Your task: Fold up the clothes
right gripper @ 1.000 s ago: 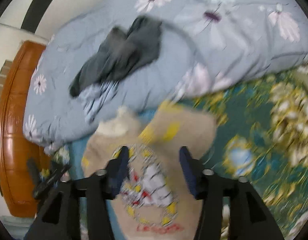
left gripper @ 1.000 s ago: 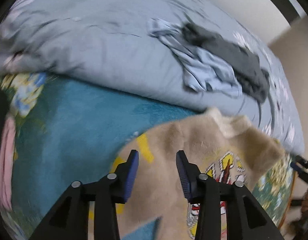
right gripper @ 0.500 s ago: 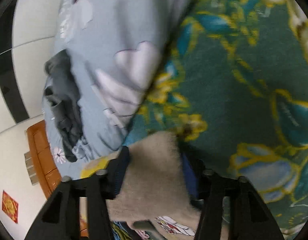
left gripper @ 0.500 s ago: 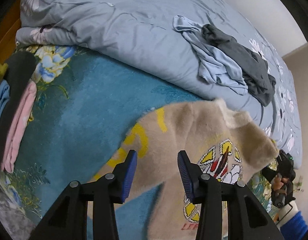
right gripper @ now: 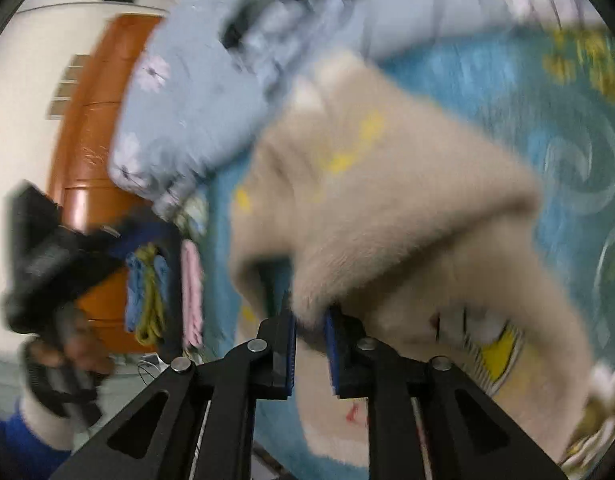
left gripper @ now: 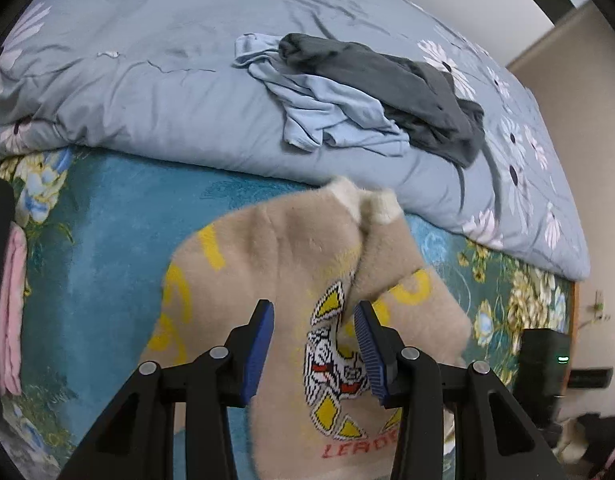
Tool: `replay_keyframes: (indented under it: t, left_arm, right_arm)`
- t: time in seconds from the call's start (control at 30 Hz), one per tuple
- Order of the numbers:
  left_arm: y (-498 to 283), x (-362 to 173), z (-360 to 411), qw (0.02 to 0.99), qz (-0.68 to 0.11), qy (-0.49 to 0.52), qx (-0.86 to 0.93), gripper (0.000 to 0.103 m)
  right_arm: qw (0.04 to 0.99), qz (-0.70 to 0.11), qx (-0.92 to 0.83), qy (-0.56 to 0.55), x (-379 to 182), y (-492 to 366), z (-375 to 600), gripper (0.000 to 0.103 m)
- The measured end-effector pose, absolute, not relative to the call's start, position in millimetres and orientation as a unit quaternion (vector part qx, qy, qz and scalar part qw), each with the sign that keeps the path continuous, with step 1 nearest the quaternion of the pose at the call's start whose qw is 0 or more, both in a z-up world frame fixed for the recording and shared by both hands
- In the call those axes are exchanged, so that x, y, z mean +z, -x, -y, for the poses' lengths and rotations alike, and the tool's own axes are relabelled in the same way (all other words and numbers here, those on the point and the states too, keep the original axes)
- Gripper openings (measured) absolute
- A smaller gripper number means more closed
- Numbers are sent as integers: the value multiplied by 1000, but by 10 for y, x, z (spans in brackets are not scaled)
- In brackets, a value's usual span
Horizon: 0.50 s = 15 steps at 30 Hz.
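The right gripper [right gripper: 310, 350] has just closed on the beige sweater's [left gripper: 291, 264] sleeve, folding it inward, while the left gripper [left gripper: 314, 348] hangs open above.

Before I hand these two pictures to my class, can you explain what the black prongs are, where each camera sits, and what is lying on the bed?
There is no robot here. A person holds a hand-held gripper in each hand, and a fisheye camera on each looks forward along its two blue-padded fingers.

The left view shows the left hand-held gripper open above a beige sweater spread on a teal floral blanket. Behind lies a grey-blue duvet with a light blue garment and a dark grey garment heaped on it.

The blurred right view shows the right hand-held gripper, its jaws just having closed, pinching a fold of the sweater's edge.
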<state>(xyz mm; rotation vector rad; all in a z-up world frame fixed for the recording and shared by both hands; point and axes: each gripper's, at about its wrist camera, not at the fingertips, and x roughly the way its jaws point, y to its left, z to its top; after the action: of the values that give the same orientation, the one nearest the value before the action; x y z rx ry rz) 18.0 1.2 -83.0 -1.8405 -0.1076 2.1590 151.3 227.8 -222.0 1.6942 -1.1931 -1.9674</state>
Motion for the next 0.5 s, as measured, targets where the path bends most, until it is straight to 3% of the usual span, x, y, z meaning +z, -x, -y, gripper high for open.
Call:
replay_keyframes:
  t: [0.03, 0.13, 0.37, 0.4, 0.47, 0.5]
  left_arm:
    - [-204, -818, 14, 148, 33, 642, 752, 46]
    - [-264, -796, 171, 135, 29, 645, 751, 46]
    - [-400, -795, 650, 89, 29, 658, 748, 46]
    - [-425, -806, 705, 83, 28, 660, 746, 47]
    - [-493, -836, 823, 70, 30, 665, 743, 47]
    - [-524, -855, 881, 63, 31, 667, 742, 48]
  right_arm:
    - [128, 432, -680, -578, -2255, -1541, -2312, 21]
    - [86, 499, -677, -534, -2276, -1549, -2527, 54]
    - [-13, 612, -636, -471, -2495, -1439, -3080, 56]
    - [-26, 623, -625, -470, -2525, -1441, -3168, 53]
    - [-44, 633, -616, -466, -2518, -1454, -3325, 12]
    - [-48, 632, -620, -462, -2471, -1431, -3371, 12]
